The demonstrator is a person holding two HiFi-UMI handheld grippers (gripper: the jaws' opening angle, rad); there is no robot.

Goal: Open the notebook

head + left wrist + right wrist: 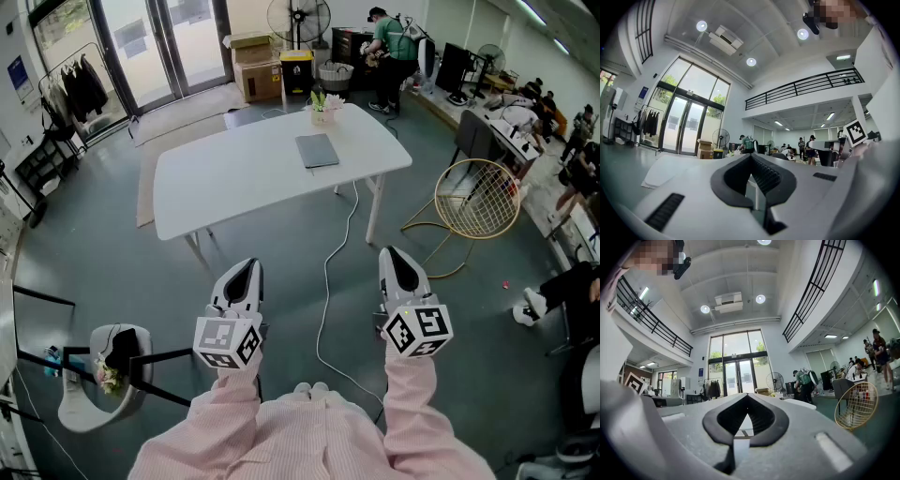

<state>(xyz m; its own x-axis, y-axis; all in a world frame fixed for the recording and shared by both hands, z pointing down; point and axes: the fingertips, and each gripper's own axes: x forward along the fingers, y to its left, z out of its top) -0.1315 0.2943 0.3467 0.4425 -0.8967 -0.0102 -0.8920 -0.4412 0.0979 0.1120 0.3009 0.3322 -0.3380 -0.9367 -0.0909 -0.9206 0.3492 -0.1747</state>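
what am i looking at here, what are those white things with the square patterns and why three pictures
No robot: a person in pink sleeves holds a two-jaw tool in each hand, the left gripper and right gripper. The head view comes from a camera on their head, looking down. The other two come from cameras riding on each gripper, looking along its jaws; both pairs are closed on nothing. Ahead stands a white table with a closed grey notebook and a small flower pot.
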